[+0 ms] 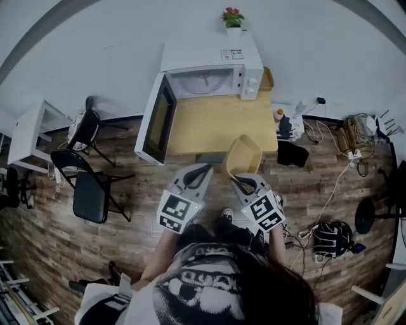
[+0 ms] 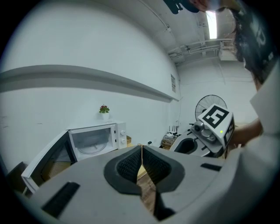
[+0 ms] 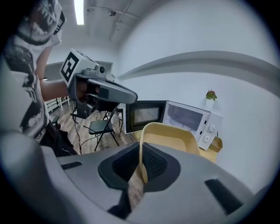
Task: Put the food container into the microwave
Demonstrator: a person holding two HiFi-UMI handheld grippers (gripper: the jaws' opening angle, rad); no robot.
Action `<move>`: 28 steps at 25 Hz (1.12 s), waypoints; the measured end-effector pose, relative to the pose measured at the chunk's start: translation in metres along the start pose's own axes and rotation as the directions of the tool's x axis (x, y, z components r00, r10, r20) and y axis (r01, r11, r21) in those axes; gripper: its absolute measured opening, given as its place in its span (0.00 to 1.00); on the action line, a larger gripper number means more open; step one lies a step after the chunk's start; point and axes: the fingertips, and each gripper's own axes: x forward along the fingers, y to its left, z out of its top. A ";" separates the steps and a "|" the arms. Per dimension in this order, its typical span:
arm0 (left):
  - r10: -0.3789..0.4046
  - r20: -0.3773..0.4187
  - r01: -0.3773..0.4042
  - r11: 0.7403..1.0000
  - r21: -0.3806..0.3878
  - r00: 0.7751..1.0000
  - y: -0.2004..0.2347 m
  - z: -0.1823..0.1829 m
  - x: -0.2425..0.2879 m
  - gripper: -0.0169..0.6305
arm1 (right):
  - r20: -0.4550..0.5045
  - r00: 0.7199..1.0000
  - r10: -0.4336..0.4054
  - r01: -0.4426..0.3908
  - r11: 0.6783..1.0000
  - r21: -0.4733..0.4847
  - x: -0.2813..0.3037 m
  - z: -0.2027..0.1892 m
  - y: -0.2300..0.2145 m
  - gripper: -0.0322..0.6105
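Transport was the step: my right claw (image 3: pixel 141 162) pinched the shallow yellow plastic food container (image 1: pixel 243 157) by its rim at the near edge of the wooden desk (image 1: pixel 209 127), left claw (image 2: pixel 141 159) closed on nothing; next likely called for a reach into the open white microwave (image 1: pixel 212 63).

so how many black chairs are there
2. The near chair stands left of the table; the far chair is behind it, nearer the wall. Others may be hidden at the left edge.

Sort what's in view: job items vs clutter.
Job: food container, clamped in the right gripper; microwave, door open; wooden table; left gripper, fingers shut, empty.
Clutter: potted plant, small basket, folding chairs.
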 end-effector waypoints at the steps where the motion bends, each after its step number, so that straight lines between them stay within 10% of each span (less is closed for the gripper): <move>1: 0.013 0.000 -0.013 1.000 -0.002 1.000 -0.001 0.001 0.004 0.04 | 0.004 1.000 0.011 -0.011 1.000 -0.007 0.000 -0.002 -0.004 0.09; 14: 0.143 -0.073 -0.144 0.989 -0.014 0.987 0.004 -0.008 0.003 0.04 | 0.045 0.988 0.149 -0.148 0.989 -0.030 0.024 -0.004 -0.014 0.09; 28: 0.101 -0.118 -0.107 0.993 -0.042 0.988 0.046 -0.024 0.045 0.04 | 0.002 0.990 0.143 -0.143 0.990 0.014 0.059 -0.012 -0.048 0.09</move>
